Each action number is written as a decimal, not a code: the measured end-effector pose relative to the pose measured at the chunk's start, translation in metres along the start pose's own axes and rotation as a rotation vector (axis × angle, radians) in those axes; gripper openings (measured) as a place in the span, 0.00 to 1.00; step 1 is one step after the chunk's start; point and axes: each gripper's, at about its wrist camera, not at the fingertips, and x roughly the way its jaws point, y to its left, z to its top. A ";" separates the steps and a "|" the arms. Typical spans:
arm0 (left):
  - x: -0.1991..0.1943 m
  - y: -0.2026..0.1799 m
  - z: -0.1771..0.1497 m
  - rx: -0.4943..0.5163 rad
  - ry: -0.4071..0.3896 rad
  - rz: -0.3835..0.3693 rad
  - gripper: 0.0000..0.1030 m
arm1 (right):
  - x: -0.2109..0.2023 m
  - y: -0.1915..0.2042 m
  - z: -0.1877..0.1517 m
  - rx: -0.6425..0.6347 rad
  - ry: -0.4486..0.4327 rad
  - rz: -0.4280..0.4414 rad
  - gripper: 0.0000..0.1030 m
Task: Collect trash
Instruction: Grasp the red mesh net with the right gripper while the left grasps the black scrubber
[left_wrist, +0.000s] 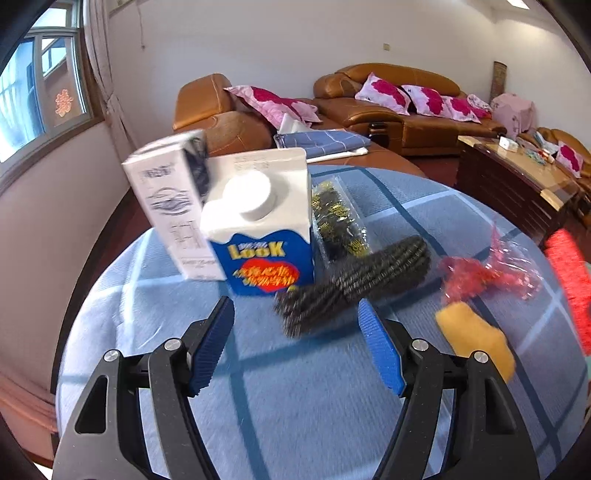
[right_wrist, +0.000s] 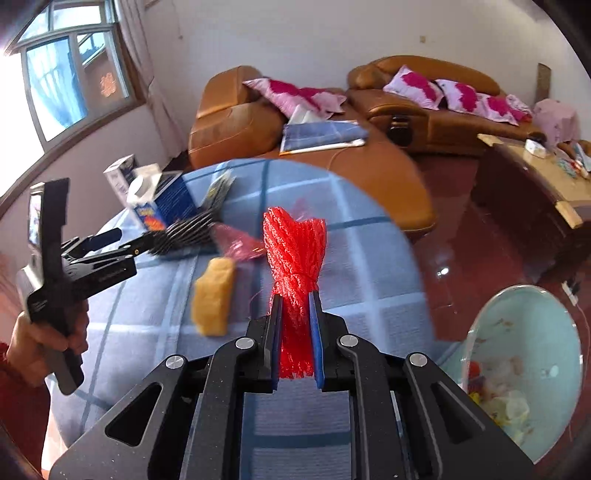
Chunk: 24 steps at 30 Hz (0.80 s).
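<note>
Right gripper (right_wrist: 295, 295) fingers clamped on red net (right_wrist: 294, 236); left gripper (left_wrist: 295, 306) wide, empty, carton (left_wrist: 262, 225) at 12 o'clock.

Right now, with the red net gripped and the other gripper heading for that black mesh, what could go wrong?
1. The left gripper is open right beside the upright carton; it could knock it over.
2. The red net sticks out loosely from the right gripper and may snag.
3. The bin sits below the table edge; a drop could miss it.
</note>
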 end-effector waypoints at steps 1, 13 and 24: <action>0.007 0.000 0.002 -0.005 0.010 -0.008 0.67 | -0.001 -0.004 0.001 0.006 -0.003 -0.007 0.14; 0.024 -0.014 -0.001 0.040 0.072 -0.027 0.21 | -0.006 -0.015 0.000 0.046 -0.010 -0.014 0.14; -0.076 -0.013 -0.031 -0.010 0.009 0.008 0.20 | -0.047 -0.008 -0.012 0.039 -0.068 -0.013 0.14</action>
